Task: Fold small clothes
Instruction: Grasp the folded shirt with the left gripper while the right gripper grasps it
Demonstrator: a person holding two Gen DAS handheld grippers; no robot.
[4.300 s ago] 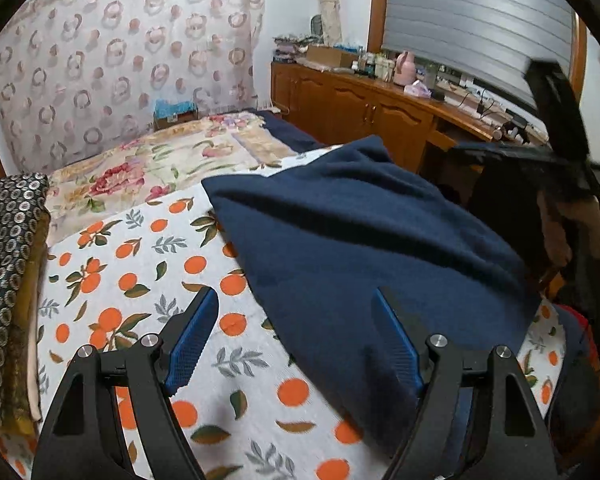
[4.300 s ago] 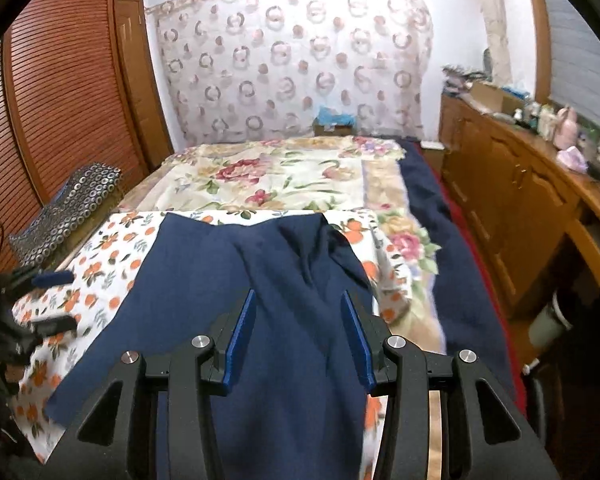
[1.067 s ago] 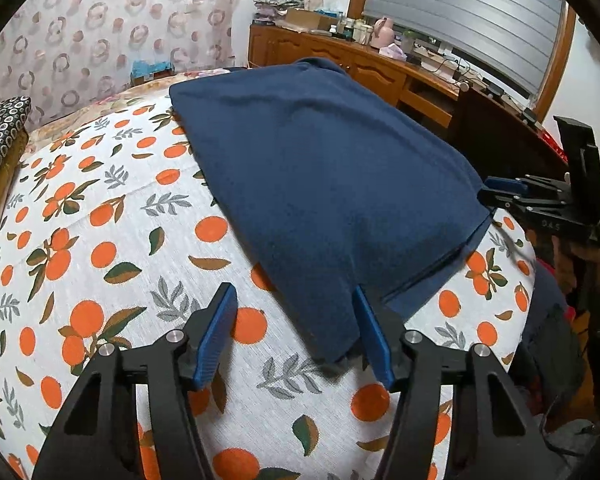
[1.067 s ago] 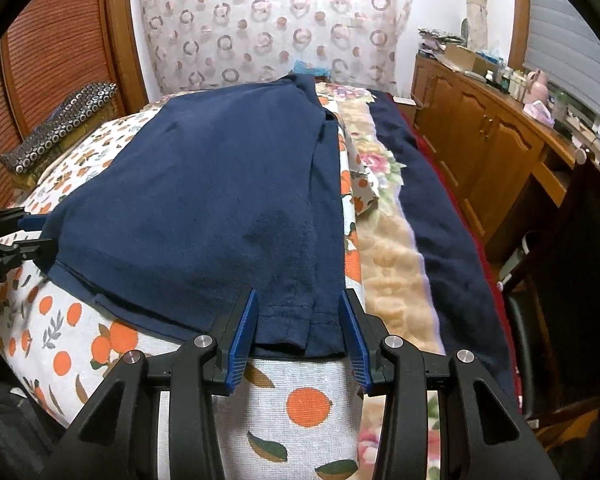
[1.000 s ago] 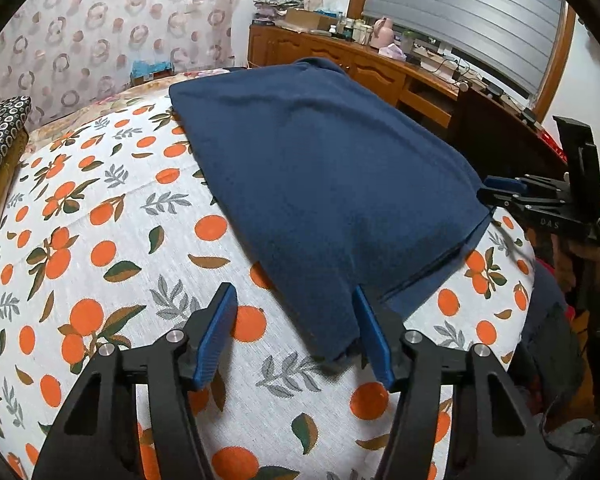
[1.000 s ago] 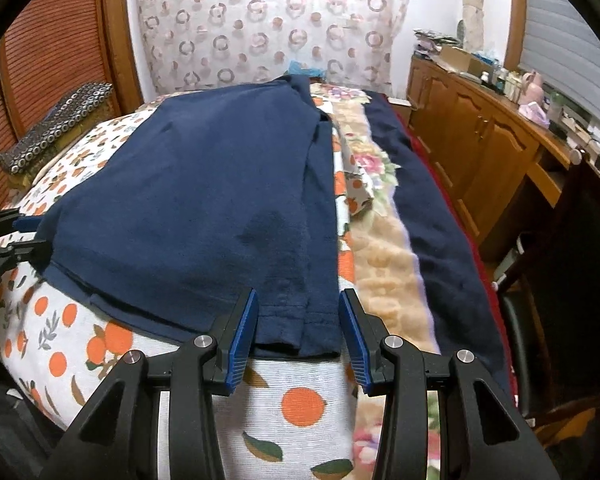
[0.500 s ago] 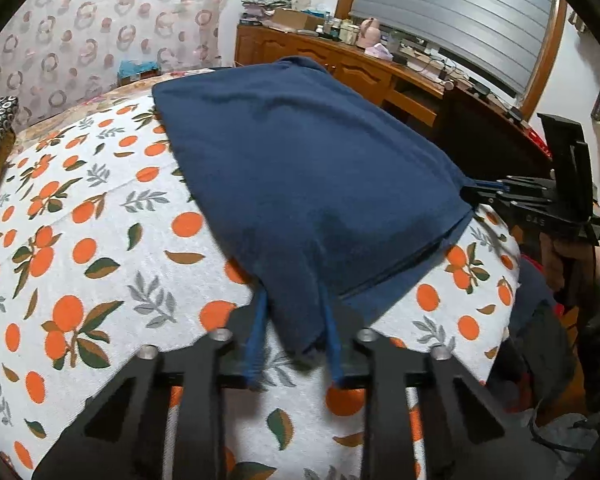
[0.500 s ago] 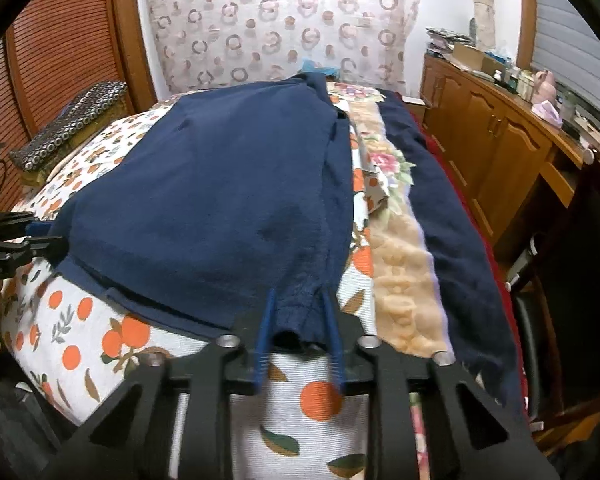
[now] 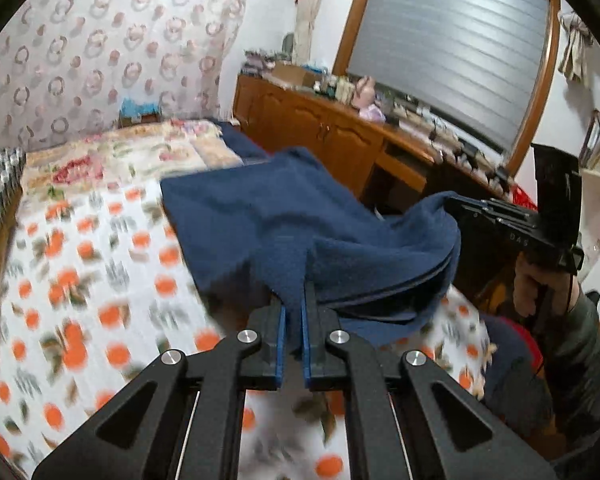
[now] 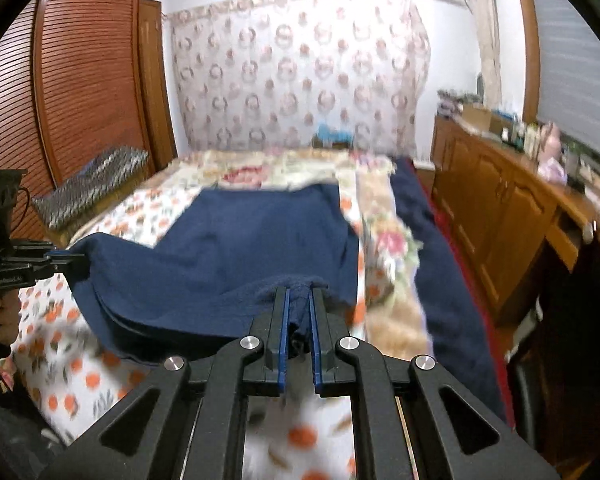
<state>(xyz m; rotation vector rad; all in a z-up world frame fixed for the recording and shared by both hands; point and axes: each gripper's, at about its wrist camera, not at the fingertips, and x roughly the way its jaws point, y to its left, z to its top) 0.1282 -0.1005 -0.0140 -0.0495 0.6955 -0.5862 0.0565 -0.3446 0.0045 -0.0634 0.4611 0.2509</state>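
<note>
Pinching navy garment (image 9: 284, 220) near-edge corners, left claw (image 9: 293, 300) and right claw (image 10: 299, 300) both clenched on cloth above orange-print bed sheet (image 9: 84, 280); wooden cabinet (image 9: 320, 128) alongside. Lettering on claws unreadable.

**Two faint markings on the gripper bodies**

In the left wrist view, pale characters are seen on the black body of the right gripper (image 9: 460, 216); they are read, perhaps, as "DAS", the print being small. In the right wrist view, a small pale word is printed on the body of the left gripper (image 10: 76, 258); it cannot be read through the blur. No other text is legible.
</note>
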